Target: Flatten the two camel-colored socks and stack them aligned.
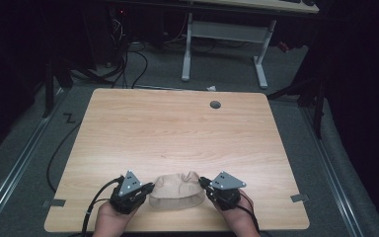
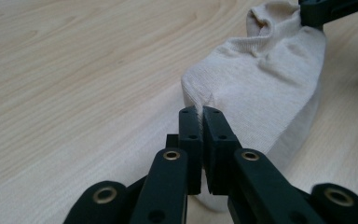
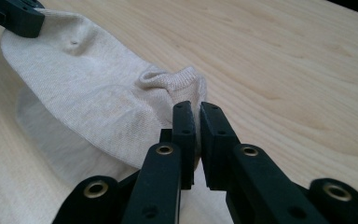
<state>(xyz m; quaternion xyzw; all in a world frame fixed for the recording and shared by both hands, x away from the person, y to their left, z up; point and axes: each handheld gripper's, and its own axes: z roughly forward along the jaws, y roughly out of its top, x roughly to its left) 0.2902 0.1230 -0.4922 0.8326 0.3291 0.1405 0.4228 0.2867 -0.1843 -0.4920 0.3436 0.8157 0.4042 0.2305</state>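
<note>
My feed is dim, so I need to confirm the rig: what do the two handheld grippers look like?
Both are black. The left gripper and the right gripper each carry a grey three-cornered plate with small dark dots on top. Black cables trail back from both, past the hands. In the gripper views, each has two flat black jaws on linkage arms with brass-coloured rivets. No sleeves are visible.

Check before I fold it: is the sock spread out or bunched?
Spread lengthwise. The sock stretches between the left gripper and right gripper, each shut on one end. Only its cuff is puckered.
</note>
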